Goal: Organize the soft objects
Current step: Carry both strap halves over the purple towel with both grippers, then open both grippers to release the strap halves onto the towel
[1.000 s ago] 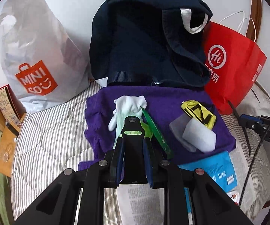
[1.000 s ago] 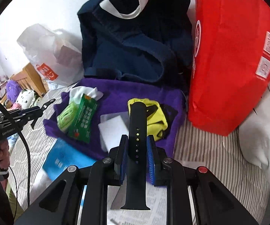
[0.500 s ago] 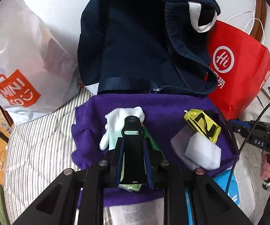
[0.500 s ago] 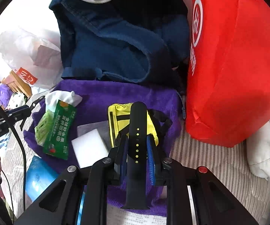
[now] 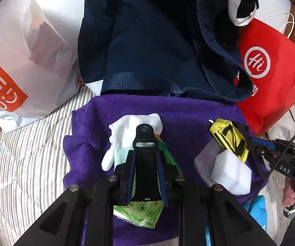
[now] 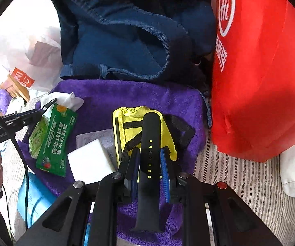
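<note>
1. The left gripper (image 5: 145, 155) holds a strap piece (image 5: 144, 143) above a glove (image 5: 125, 141) and a wipes pack (image 5: 139, 211).
2. Right of it on the towel (image 5: 184, 119) lie a sponge (image 5: 231, 174) and a pouch (image 5: 229, 139).
3. The right gripper (image 6: 148, 164) grips a watch band (image 6: 150, 153), probably over the pouch.
4. Behind the towel stands a backpack (image 6: 127, 41), with a shopping bag (image 6: 260, 71) to its right.

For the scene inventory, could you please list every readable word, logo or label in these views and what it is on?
"Hi": red bag
"MINI SO", tilted and cut off: white plastic bag
"DAS": right gripper
"全球好水果": green packet; smaller print unreadable
Characters under the red bag's logo: blurred
</note>
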Tool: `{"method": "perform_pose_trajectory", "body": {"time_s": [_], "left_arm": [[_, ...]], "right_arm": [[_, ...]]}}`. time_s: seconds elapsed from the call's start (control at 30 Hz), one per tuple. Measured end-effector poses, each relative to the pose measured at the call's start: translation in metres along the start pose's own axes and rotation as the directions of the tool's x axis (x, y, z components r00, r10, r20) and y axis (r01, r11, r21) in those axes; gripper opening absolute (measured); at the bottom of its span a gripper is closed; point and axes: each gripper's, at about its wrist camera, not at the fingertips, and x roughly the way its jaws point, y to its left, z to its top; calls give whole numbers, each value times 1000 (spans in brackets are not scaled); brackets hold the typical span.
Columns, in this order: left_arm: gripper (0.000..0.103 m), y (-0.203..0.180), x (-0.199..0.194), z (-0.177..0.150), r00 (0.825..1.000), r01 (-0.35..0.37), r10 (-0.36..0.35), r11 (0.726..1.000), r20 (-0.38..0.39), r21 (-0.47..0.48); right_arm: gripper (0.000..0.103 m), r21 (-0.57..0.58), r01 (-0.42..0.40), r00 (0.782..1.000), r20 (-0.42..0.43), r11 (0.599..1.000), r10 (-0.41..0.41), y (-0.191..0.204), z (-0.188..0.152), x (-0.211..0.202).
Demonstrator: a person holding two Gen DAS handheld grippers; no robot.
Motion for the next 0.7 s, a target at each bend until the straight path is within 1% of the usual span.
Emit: {"method": "perform_pose_trajectory", "body": {"time_s": [0.2,0.23,0.27,0.33,0.37,0.4,0.47,0.57,0.7], "left_arm": [[21,1,6,1,1000,-4,3,1000,-22,-13],[21,1,6,1,1000,-1,1,1000,-27,-14],[22,0,6,1,999,-3,3,1000,-32,-11],[24,0,5,1,999,-7,7,1000,-37,-12],[30,0,3,1,999,-5,5,1000,-39,-12],[36,-1,0,1,999,-10,9,1000,-38,-13],[40,0,-8,0,1000,-16,15,1000,-28,-16],[41,-2,-20,-1,1000,-18,18,1000,-17,-17],[43,-6,-45,-9,1000,-19,19,1000,6,-10]], "right_arm": [[23,5,-18,1000,1,1000,18,-3,-2,-2],[29,7,-26,1000,-2,1000,26,-3,-1,-3],[38,12,-36,999,-3,999,36,-4,-1,-3],[47,8,-45,999,14,999,45,-3,-2,-7],[49,2,-41,999,21,999,41,-1,-2,-9],[50,-1,-38,999,26,999,38,0,-2,-11],[50,-1,-40,999,25,999,40,1,-2,-16],[50,-7,-34,999,30,999,34,4,-3,-27],[50,-8,-28,998,59,1000,29,8,-14,-55]]}}
